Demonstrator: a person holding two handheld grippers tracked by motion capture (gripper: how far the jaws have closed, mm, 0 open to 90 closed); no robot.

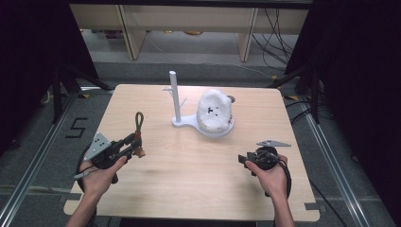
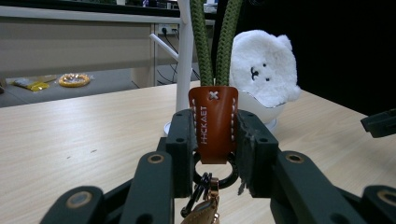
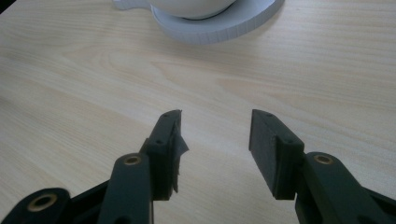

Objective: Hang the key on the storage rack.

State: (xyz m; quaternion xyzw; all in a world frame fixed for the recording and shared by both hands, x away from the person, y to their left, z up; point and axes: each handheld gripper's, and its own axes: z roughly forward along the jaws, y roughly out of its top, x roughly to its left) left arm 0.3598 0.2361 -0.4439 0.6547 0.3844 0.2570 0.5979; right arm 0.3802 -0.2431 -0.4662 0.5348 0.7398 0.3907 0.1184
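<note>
Your left gripper [image 2: 212,140] squeezes the smooth brown leather tab [image 2: 213,122] of a key strap — its green woven rope loop [image 1: 139,120] sticks up above the wooden table [image 1: 189,165]. A small ring, maybe metal, hangs below. Your right gripper [image 3: 215,140] is open, holding nothing — near the round white stand [image 1: 189,124] with the fluffy white bear [image 1: 213,109].

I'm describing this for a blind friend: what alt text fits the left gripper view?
The left gripper clamps a brown leather tab with a green cord loop rising from it. Behind, on the table, stand a white post and a white plush bear.
</note>
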